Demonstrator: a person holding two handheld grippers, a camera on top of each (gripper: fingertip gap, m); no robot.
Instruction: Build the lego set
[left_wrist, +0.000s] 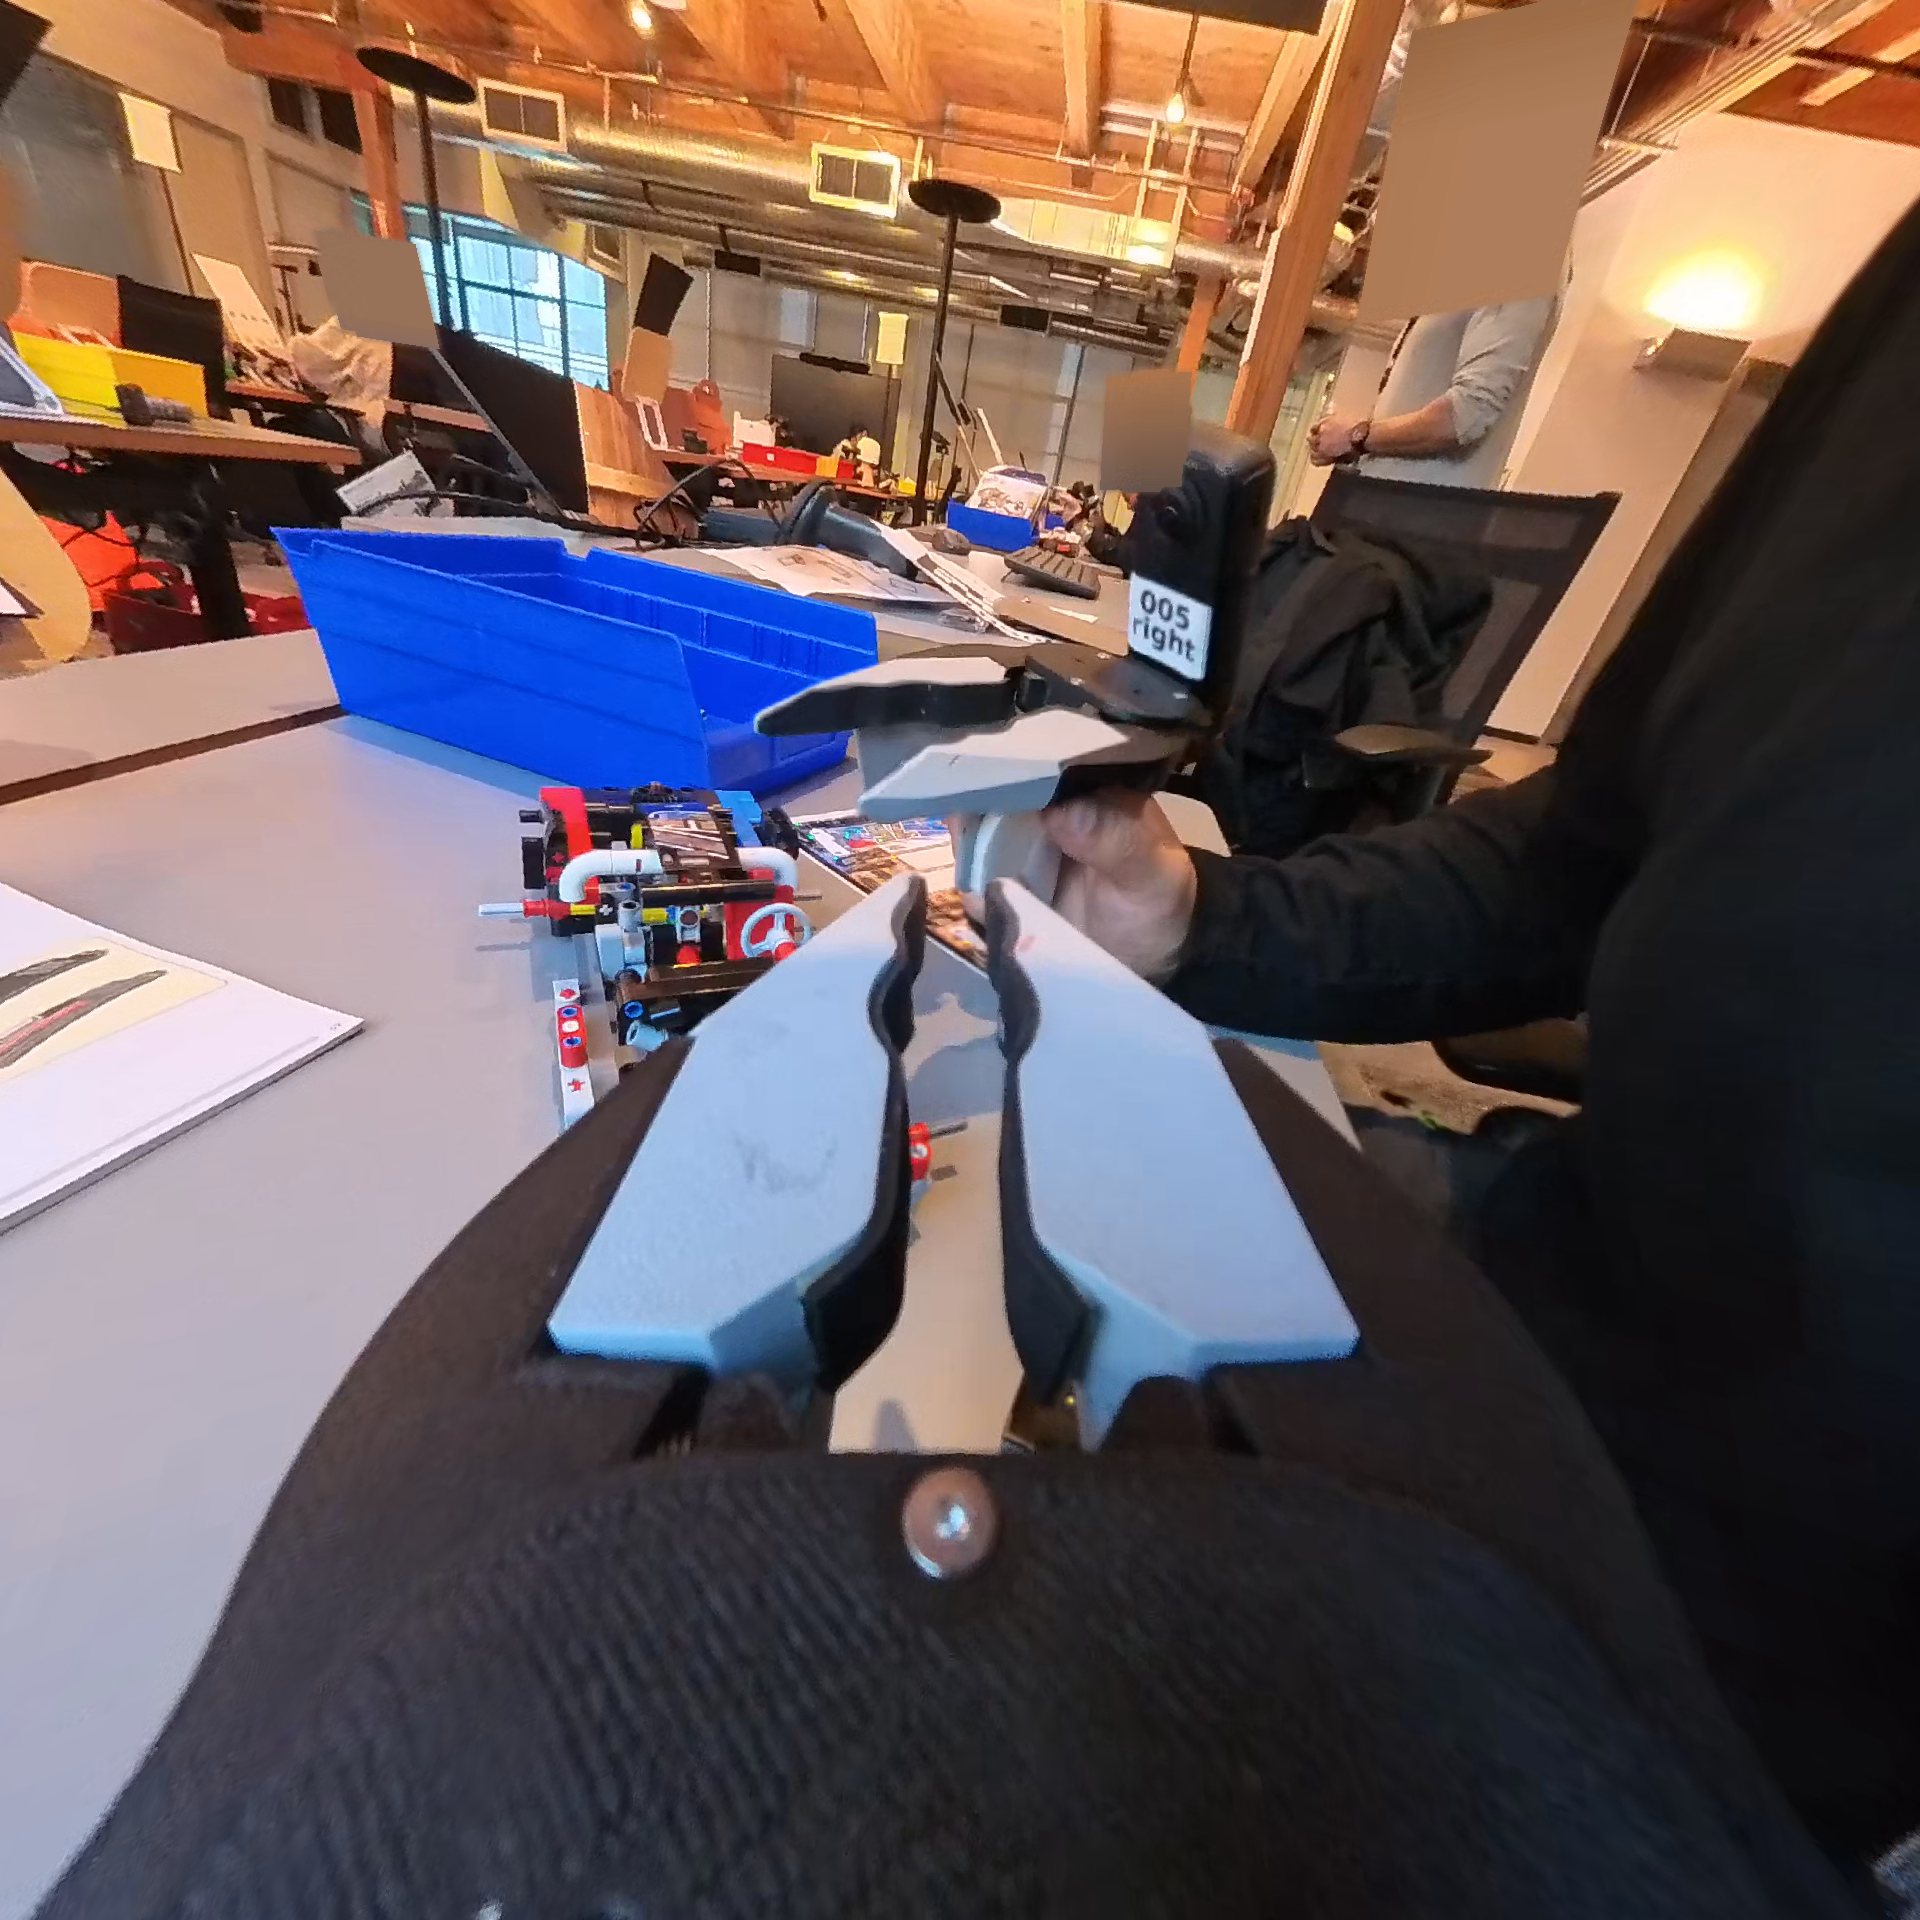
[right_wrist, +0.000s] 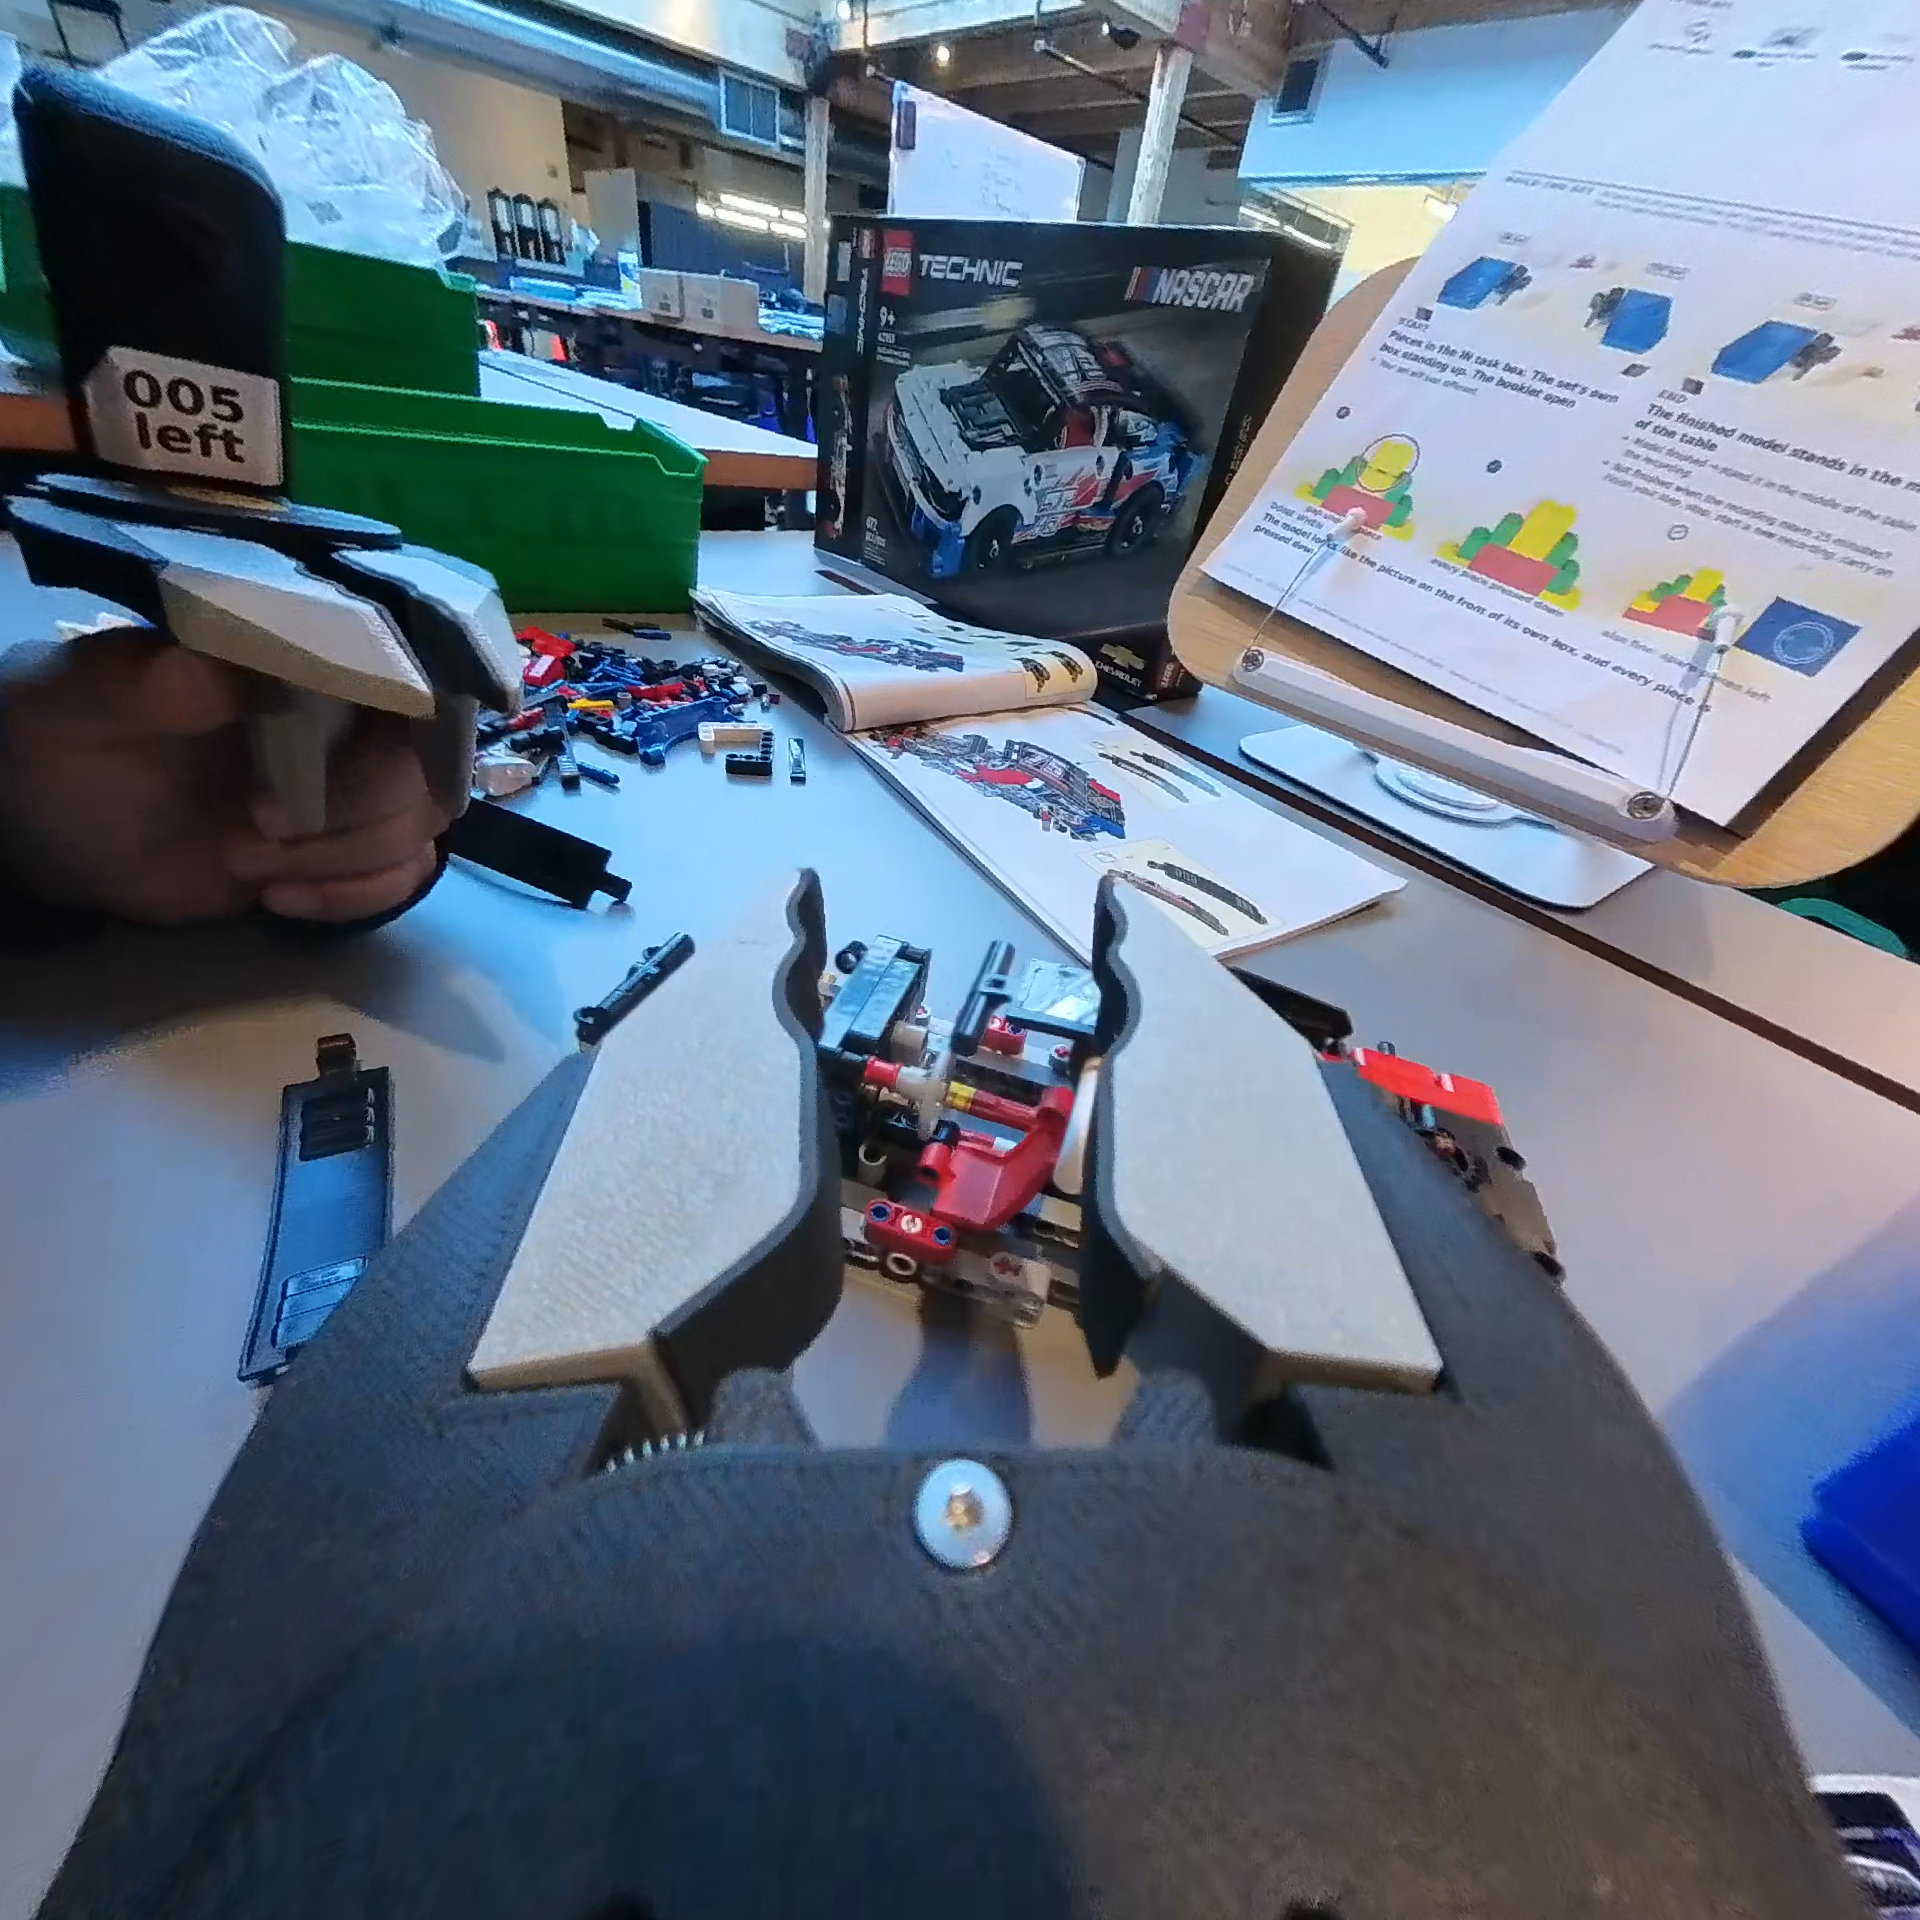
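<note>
Grey surface (right_wrist: 727, 862) under a timber-beamed workshop ceiling, other desks and people far behind. We note the half-built car model (left_wrist: 665, 904) lying near the middle of the surface, red, black and white parts showing, a white steering wheel at its near end in the left wrist view. Our right gripper (right_wrist: 951, 914) hangs just above it, jaws spread wide with the model's red frame and black beams seen between the fingers; nothing is held, and we cannot tell whether the pads touch the model. Our left gripper (left_wrist: 951, 894) sits to the side of the model, jaws parted by a narrow gap, empty; a small red piece (left_wrist: 920, 1148) lies on the surface seen between its fingers. From the right wrist view, the left gripper is held in a hand (right_wrist: 208, 790) above a scatter of loose pieces (right_wrist: 634, 707), blue, black and red. A long dark panel (right_wrist: 327, 1205) lies flat near that hand, and a slim black rod (right_wrist: 634, 987) lies just beside the right gripper's left finger. An open instruction booklet (right_wrist: 1039, 769) rests beyond the model, with the set's box (right_wrist: 1049, 436) standing upright behind it. A printed sheet on a stand (right_wrist: 1621, 416) leans at right. Green bins (right_wrist: 499, 488) sit behind the loose pieces; a blue bin (left_wrist: 540, 644) lies beyond the model in the left wrist view.
</note>
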